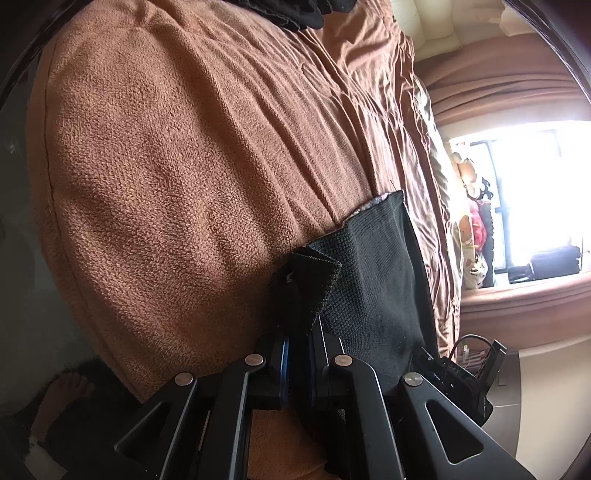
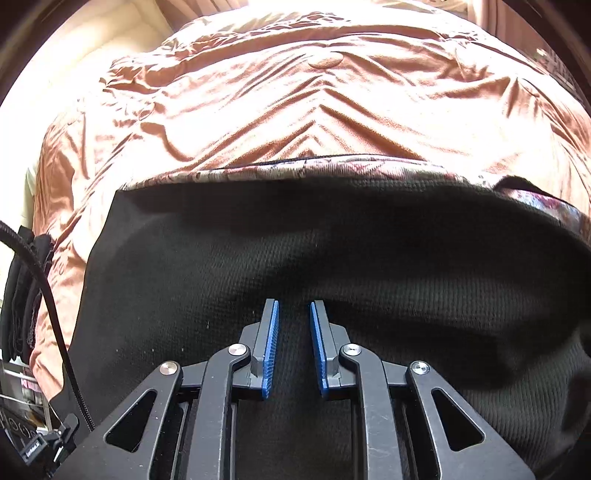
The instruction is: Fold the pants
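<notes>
Black knit pants (image 1: 369,266) with a pale patterned lining lie on a brown bed blanket (image 1: 166,166). My left gripper (image 1: 298,332) is shut on them near their edge, and a folded corner (image 1: 314,273) sticks up past the fingers. In the right wrist view the same pants (image 2: 332,240) fill the lower half, with the lining (image 2: 295,171) showing along the far edge. My right gripper (image 2: 294,306) points down into the cloth, its blue pads (image 2: 271,343) a narrow gap apart with black fabric pinched between them and a crease running off the tips.
A wrinkled pink-brown bedspread (image 2: 295,92) stretches beyond the pants. Other dark clothes lie at the far end (image 1: 288,11) and at the left edge (image 2: 18,295). A person's bare foot (image 1: 62,398) stands on the floor by the bed. A cable (image 2: 48,295) hangs at left.
</notes>
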`<state>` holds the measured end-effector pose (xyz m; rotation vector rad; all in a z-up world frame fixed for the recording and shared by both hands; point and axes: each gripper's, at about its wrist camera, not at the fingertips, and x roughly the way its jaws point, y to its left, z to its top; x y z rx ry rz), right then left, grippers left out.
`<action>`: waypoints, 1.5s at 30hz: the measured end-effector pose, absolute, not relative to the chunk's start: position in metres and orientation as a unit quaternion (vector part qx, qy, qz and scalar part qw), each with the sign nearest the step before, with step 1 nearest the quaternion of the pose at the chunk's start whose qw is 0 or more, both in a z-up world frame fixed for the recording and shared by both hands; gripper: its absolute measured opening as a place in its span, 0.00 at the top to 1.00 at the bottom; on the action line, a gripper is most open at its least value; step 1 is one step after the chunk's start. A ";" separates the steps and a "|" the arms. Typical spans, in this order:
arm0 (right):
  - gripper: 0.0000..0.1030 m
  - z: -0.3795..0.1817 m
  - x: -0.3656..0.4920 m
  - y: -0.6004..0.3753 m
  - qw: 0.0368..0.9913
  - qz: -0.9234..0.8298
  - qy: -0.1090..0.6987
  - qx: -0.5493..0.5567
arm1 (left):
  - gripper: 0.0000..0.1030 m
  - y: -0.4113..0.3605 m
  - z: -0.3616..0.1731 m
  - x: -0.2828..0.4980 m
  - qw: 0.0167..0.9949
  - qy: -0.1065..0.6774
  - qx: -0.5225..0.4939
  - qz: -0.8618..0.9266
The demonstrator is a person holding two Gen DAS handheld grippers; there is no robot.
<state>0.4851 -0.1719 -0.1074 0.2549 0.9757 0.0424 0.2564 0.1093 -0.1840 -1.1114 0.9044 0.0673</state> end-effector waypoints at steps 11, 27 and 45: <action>0.92 -0.110 0.526 -0.183 0.877 0.005 0.469 0.109 | 0.90 0.110 -0.191 0.266 0.760 0.408 -0.505 0.024; 0.93 -0.090 0.510 -0.180 0.878 0.017 0.465 0.107 | 0.94 0.113 -0.188 0.263 0.780 0.387 -0.492 0.005; 0.93 -0.108 0.380 -0.187 0.860 0.066 0.473 0.181 | 0.94 0.084 -0.100 0.284 0.819 0.351 -0.446 -0.082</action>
